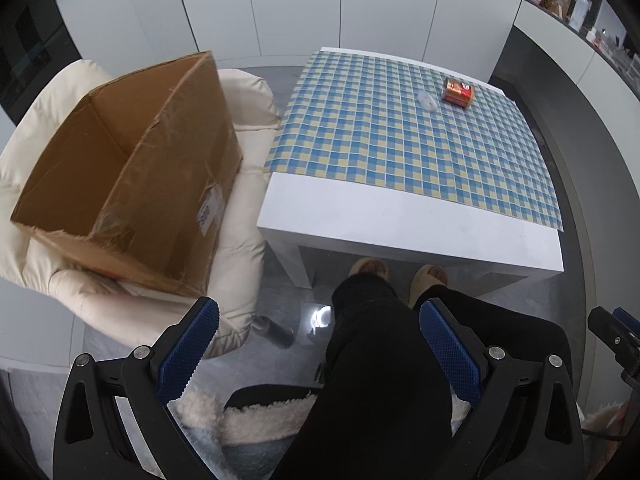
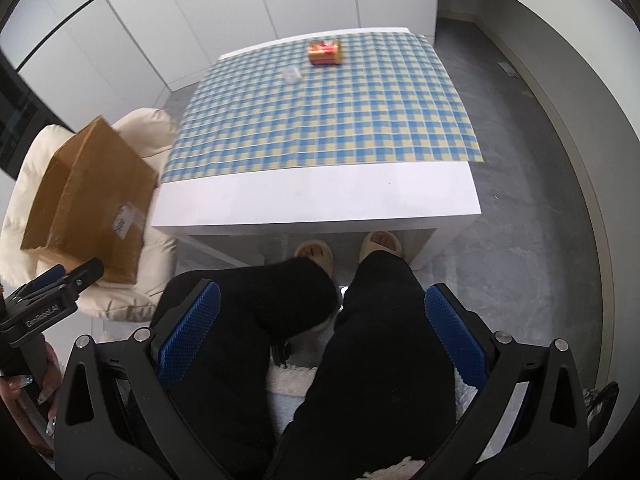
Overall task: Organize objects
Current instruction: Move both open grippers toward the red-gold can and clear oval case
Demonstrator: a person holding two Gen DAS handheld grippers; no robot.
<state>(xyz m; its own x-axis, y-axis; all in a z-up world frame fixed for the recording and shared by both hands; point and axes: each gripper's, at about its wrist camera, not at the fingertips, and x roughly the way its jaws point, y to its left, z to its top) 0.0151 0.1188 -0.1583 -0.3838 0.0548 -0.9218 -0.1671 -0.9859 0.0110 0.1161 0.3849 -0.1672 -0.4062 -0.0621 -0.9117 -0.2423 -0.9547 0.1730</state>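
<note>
— What does the surface look like?

— A low white table (image 1: 400,216) with a blue-and-yellow checked cloth (image 1: 400,136) over most of its top; a bare white strip is left along the near edge. In the right wrist view the cloth (image 2: 320,120) reaches the far edge.

— What lies on it?

— Toward the far side, a small red-and-gold packet (image 1: 457,92), and just beside it a small clear round lid (image 1: 426,101), the two apart. The right wrist view shows the same packet (image 2: 325,52) and the lid (image 2: 293,75), a bit blurred.

— And the box?

— An open cardboard box (image 1: 132,176) sits tilted on a cream padded chair (image 1: 240,256) just left of the table, with a white label on its side. I cannot see into it.

— The room?

— White panelled cabinet doors (image 1: 280,8) behind the table, a grey floor (image 2: 540,240), and a shelf with small items (image 1: 568,0) at the upper right of the left wrist view.

— The grippers?

— Both are held low over the person's lap, above black trousers (image 2: 380,340), with beige slippers (image 2: 382,246) under the table's edge. The left gripper (image 1: 320,354) has its blue-padded fingers spread wide with nothing between them; the right gripper (image 2: 322,340) is equally wide and holds nothing.
</note>
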